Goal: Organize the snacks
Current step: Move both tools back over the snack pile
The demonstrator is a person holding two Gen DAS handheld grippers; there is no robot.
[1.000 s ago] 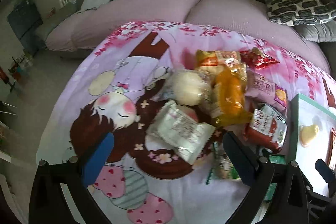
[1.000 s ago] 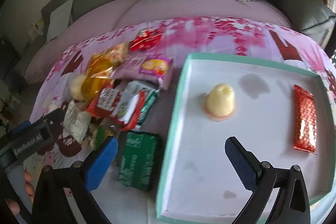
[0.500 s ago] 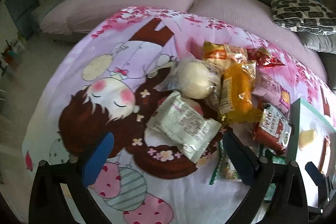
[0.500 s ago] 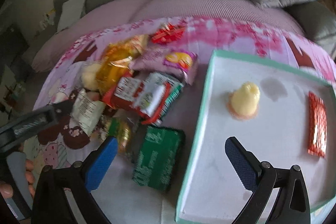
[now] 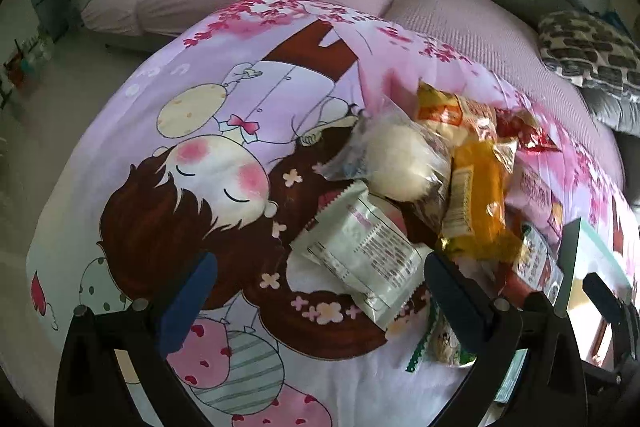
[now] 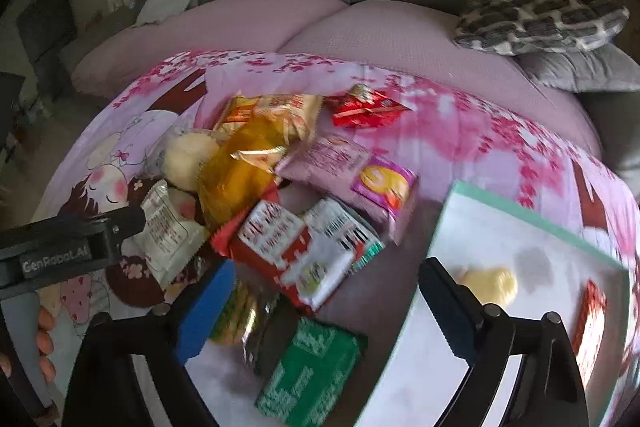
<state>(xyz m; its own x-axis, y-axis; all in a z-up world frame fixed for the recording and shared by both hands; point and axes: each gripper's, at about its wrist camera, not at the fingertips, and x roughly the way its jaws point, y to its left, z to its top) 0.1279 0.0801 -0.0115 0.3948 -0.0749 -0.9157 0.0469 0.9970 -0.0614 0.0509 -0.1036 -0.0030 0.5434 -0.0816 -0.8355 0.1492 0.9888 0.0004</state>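
Observation:
A heap of snack packets lies on a pink cartoon cloth. My left gripper (image 5: 318, 301) is open and empty, hovering just short of a white packet (image 5: 360, 255); a round bun in clear wrap (image 5: 400, 163) and an orange packet (image 5: 476, 203) lie beyond. My right gripper (image 6: 324, 307) is open and empty above a red-and-white packet (image 6: 296, 247), with a green packet (image 6: 308, 371) below it. A white tray with a teal rim (image 6: 520, 207) at right holds a yellow jelly cup (image 6: 490, 283) and a red bar (image 6: 588, 331).
A purple packet (image 6: 352, 171) and a red wrapper (image 6: 368, 107) lie at the heap's far side. A grey sofa with pink seat cushions (image 6: 320, 23) and a patterned pillow (image 6: 540, 19) stand behind. The left gripper's body (image 6: 72, 243) shows at the right wrist view's left.
My right gripper has swung left from over the tray to over the snack heap. My left gripper has moved closer to the white packet. Both stay open.

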